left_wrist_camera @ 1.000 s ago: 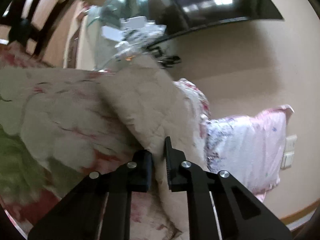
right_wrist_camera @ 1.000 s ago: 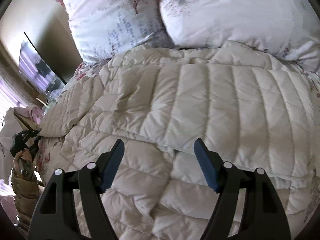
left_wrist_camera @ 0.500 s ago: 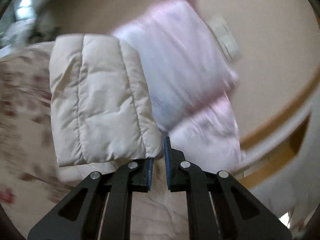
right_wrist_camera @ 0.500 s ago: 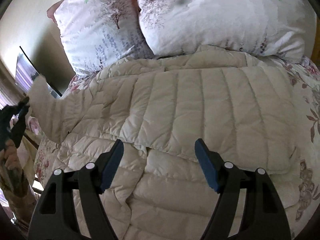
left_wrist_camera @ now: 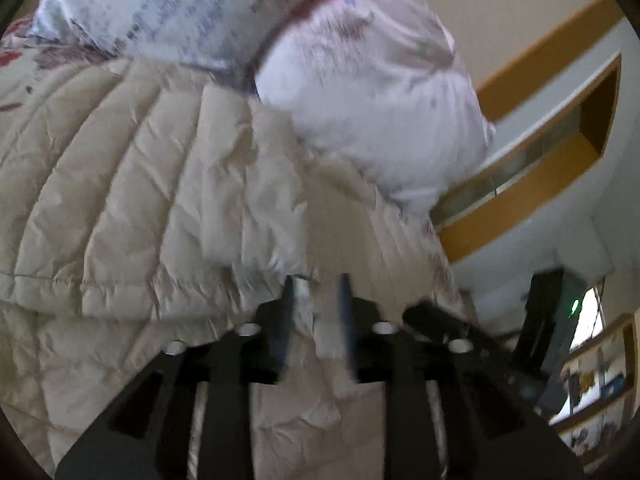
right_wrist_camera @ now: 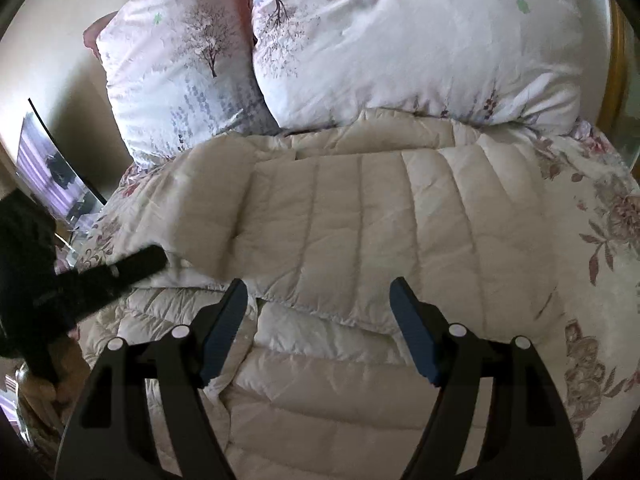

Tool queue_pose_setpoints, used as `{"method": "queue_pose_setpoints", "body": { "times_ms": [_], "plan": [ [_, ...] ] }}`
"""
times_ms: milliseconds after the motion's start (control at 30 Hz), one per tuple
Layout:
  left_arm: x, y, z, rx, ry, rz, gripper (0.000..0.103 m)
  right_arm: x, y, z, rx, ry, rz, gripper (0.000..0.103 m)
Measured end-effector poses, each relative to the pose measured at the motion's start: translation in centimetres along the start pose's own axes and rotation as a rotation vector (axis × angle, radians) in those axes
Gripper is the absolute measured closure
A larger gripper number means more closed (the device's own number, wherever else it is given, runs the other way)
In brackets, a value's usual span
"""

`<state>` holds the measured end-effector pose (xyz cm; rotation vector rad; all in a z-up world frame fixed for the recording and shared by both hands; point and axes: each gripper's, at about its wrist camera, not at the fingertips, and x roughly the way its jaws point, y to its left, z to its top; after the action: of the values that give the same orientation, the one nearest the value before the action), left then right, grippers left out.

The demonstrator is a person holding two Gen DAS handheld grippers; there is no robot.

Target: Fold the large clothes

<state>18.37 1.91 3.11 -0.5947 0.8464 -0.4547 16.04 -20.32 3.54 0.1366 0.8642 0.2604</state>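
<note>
A cream quilted down jacket (right_wrist_camera: 380, 240) lies spread on the bed below two pillows. Its left sleeve (right_wrist_camera: 216, 200) is folded across the body. In the left wrist view the jacket (left_wrist_camera: 140, 184) fills the left and centre. My left gripper (left_wrist_camera: 316, 292) is blurred, its jaws a little apart with the sleeve's cuff (left_wrist_camera: 328, 332) between them; it also shows in the right wrist view (right_wrist_camera: 132, 268) at the jacket's left side. My right gripper (right_wrist_camera: 320, 300) is wide open and empty, hovering over the jacket's lower middle.
Two pale floral pillows (right_wrist_camera: 400, 48) lie at the head of the bed. A flowered bedspread (right_wrist_camera: 600, 220) shows right of the jacket. A wooden headboard (left_wrist_camera: 540, 80) and a wall stand behind. A TV (right_wrist_camera: 52, 172) stands at far left.
My left gripper swung the sleeve from the bed's left side over onto the jacket's body, and its jaws have parted slightly. My right gripper drew back a little, still open.
</note>
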Motion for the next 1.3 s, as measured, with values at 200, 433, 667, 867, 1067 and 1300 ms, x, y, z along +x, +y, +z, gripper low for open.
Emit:
{"method": "queue_pose_setpoints", "body": {
  "times_ms": [200,433,667,867,1067,1300],
  "plan": [
    [-4.9,2.3,-1.2,0.018,-0.118,0.015,0.030,-0.4,3.1,-0.1,-0.125,-0.045,0.022,0.029],
    [-7.0,10.1,-0.9,-0.114,-0.282,0.243,0.029,1.9,11.6,-1.3,-0.450,-0.083,-0.040,0.029],
    [-4.7,12.4,-1.2,-0.126,-0.255,0.309,0.029,6.6,13.8,-0.6,-0.458,-0.079,-0.165,0.050],
    [-4.1,12.2,-1.6,-0.082,-0.239,0.339,0.024,5.7,9.4,1.1,-0.173,-0.100,-0.076,0.092],
    [-3.9,11.8,-1.6,-0.056,-0.226,0.329,0.015,3.7,4.2,-0.5,0.051,-0.053,0.033,0.089],
    [-3.7,11.5,-1.6,-0.034,-0.212,0.325,0.007,3.1,-0.8,-0.2,0.244,-0.063,0.111,0.047]
  ]
}}
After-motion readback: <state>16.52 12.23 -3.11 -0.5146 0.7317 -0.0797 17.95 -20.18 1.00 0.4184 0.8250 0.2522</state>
